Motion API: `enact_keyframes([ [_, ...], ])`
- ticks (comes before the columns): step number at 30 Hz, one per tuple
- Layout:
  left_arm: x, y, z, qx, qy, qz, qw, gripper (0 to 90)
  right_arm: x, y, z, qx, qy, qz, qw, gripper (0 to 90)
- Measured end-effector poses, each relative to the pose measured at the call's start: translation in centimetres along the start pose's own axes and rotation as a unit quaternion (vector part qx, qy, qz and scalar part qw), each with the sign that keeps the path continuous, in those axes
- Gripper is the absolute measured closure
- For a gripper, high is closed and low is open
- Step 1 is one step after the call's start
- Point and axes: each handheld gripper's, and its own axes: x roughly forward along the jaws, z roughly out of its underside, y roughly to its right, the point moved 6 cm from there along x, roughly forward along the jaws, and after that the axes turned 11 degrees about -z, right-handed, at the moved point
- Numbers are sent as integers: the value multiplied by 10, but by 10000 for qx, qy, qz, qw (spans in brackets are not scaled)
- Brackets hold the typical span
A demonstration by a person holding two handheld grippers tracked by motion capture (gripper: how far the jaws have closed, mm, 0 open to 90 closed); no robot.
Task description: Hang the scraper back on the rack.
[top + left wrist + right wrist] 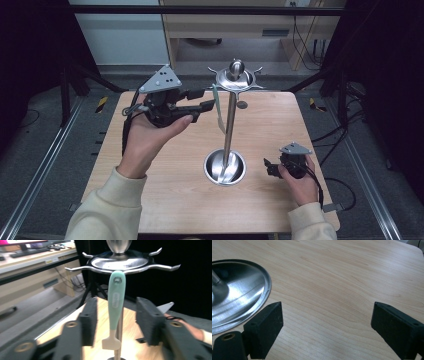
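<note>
- Hanging from one hook of the steel utensil stand, the mint-handled spatula dangles by the hole in its handle, pale blade down, just beside the stand's pole.
- Left gripper is held level at the handle; its jaws stand spread on either side of it, with a clear gap at each pad. Nothing is pinched. In the high view the left gripper sits just left of the rack top, the spatula at its jaw tips.
- Right gripper rests low over the wooden table, jaws wide apart and empty, near the stand's dish-shaped base. In the high view the right gripper is to the right of the base.
- Judgement: the step in hand looks like letting go of the spatula once hung on its hook.
- To do it well: keep the jaws wide and draw the left hand straight back along its own line, away from the pole, so neither pad brushes the handle.
- Risk: a sideways nudge could swing the spatula or slip it off the hook tip.
- Check the hole sits well back on the hook before clearing away.
</note>
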Motion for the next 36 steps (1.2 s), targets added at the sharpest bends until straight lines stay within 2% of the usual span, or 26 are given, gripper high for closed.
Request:
enact_keyframes([
  [2,-4,-1,2,20,18,-85,10000,419,0,0,0,-12,-9,13,10000,109],
  [7,-15,1,9,97,3,-118,9999,239,-1,0,0,-1,-27,36,10000,107],
  [14,-29,2,26,264,-112,-138,9995,131,-1,0,0,-15,-33,48,10000,105],
  [23,-36,9,51,373,-209,-117,9990,89,-1,-1,1,25,-40,60,10000,104],
  [26,-36,11,65,508,-320,-100,9981,85,-1,0,1,13,-34,68,10000,103],
  [29,-36,12,76,557,-422,-24,9976,79,-1,0,1,-1,-38,54,10000,102],
  [33,-32,8,95,762,-566,14,9955,66,-1,0,1,-9,-48,62,10000,100],
  [35,-29,9,105,736,-605,63,9954,64,-1,-1,1,8,-59,54,10000,98],
  [36,-28,10,113,778,-707,56,9944,59,-1,-1,1,11,-63,54,10000,97],
])
